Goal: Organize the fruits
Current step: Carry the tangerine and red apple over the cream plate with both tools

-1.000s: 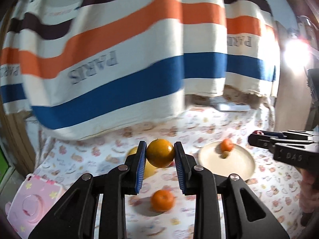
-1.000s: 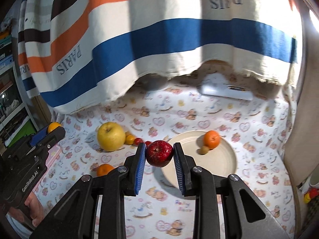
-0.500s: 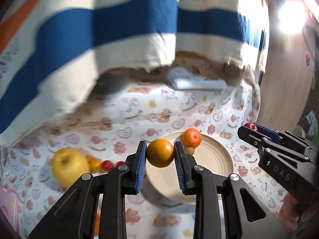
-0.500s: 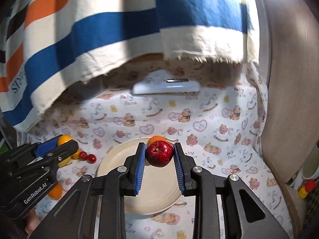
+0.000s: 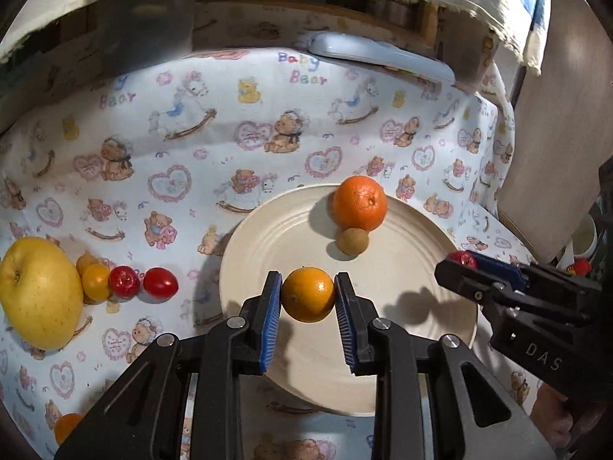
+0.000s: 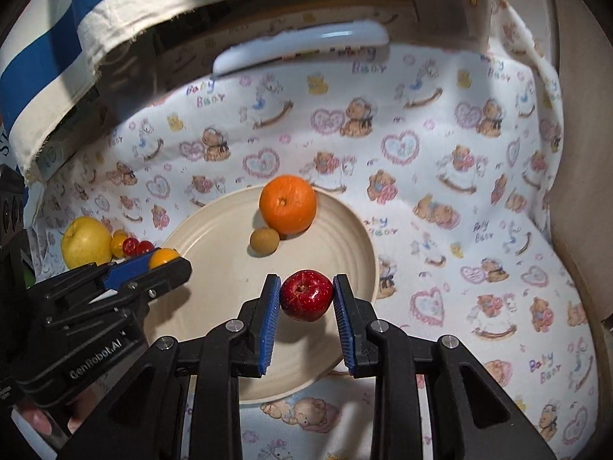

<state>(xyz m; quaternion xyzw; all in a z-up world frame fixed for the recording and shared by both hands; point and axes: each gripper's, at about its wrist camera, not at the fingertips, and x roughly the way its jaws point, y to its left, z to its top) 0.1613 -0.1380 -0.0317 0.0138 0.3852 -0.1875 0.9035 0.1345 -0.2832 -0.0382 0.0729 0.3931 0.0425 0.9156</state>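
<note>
Fruit sat in both tools: the left tool [image 5: 308,299] was clamped on a small orange [image 5: 308,293], the right tool [image 6: 305,301] on a red apple [image 6: 305,295], both held over the cream plate [image 6: 214,268]. On the plate lay a bigger orange [image 6: 288,204] touching a small brown fruit [image 6: 264,242]. Left of the plate, on the bear-print table cloth [image 5: 184,176], a yellow apple [image 5: 40,293], little yellow fruits [image 5: 95,281] and two cherry tomatoes [image 5: 161,283] lay in a row.
</note>
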